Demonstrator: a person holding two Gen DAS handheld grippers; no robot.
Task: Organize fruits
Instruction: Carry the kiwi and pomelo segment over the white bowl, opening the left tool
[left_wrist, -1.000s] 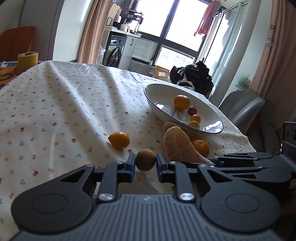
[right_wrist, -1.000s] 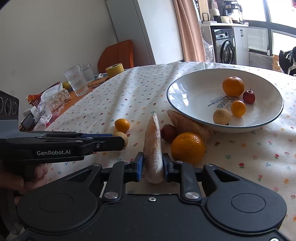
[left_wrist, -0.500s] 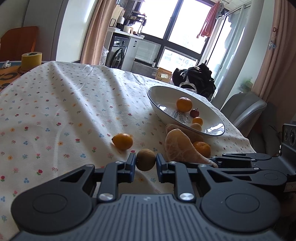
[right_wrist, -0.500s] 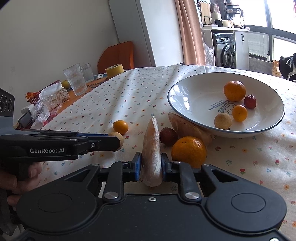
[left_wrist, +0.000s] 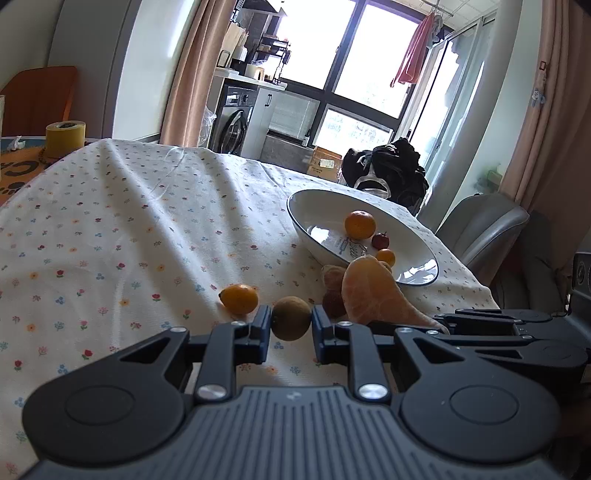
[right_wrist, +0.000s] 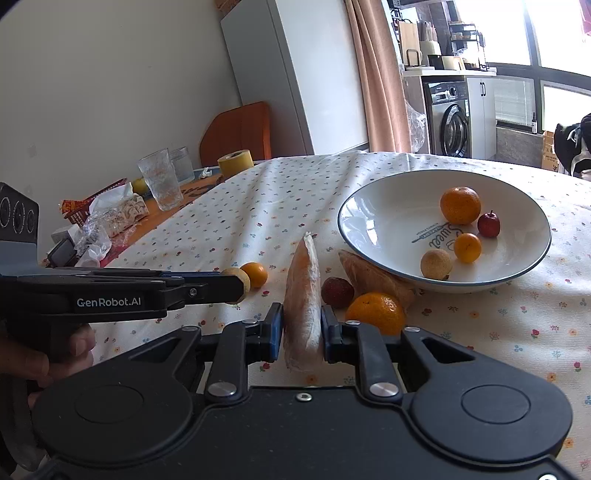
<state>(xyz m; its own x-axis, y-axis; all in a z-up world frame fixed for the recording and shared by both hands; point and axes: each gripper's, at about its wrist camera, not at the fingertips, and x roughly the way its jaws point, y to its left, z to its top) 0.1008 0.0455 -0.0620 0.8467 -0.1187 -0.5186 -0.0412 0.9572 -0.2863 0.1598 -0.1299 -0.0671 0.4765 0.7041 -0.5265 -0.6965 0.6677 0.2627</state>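
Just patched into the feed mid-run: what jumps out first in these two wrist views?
Both grippers are loaded: the left gripper pinches a small brown round fruit, and the right gripper clamps a peeled pomelo segment standing on edge. Just beyond them on the floral tablecloth sits the white bowl, already holding four small fruits, with more loose fruit lying by its near rim.

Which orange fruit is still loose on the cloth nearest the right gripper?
The big orange just right of the right gripper, outside the bowl; the smaller one lies farther left.

one bowl (right_wrist: 369, 199), four fruits inside, six outside, two glasses (right_wrist: 160, 177)
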